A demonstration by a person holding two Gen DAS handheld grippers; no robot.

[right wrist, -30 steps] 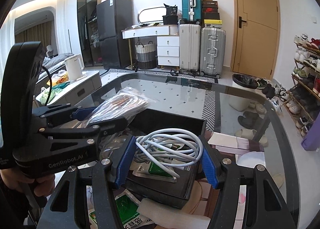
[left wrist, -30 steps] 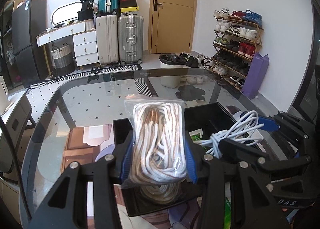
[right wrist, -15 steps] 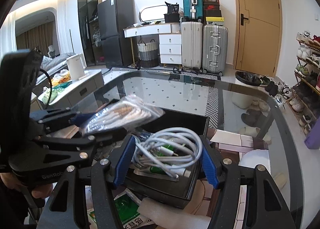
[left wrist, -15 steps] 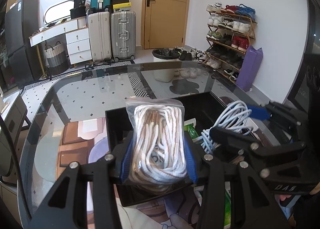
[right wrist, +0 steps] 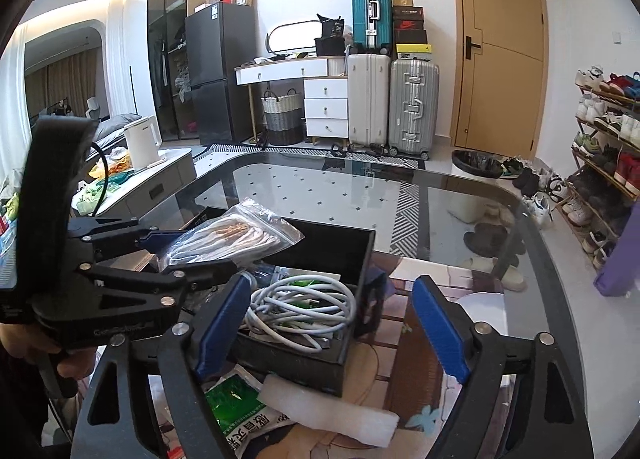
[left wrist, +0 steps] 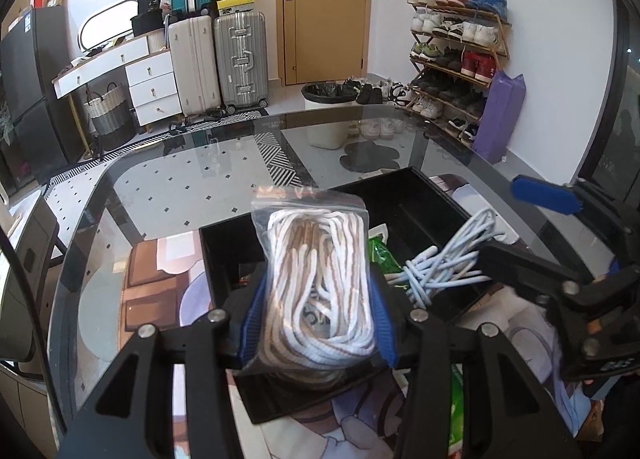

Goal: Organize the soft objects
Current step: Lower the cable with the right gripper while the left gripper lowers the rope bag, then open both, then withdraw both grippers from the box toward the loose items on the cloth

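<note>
our right gripper stands wide, its jaws having just been opening, blue pads clear on both sides of the coiled white charging cable; that cable now lies loose in the near compartment of the black plastic organiser tray, on top of green-and-white packets; our left gripper has eased its jaws a little, yet the blue pads seem to press the sides of the clear zip bag of white-and-tan rope, which hangs over the tray's left part above the glass table; we judge the cable placed and the bag next; to do it well we lower the bag until its bottom sits inside the tray walls before widening further, since a slack bag dropped from height may flop over the rim; we draw the right gripper straight back so no pad snags a cable loop; a green packet and a white foam strip lie outside the tray, not yet sorted.
</note>
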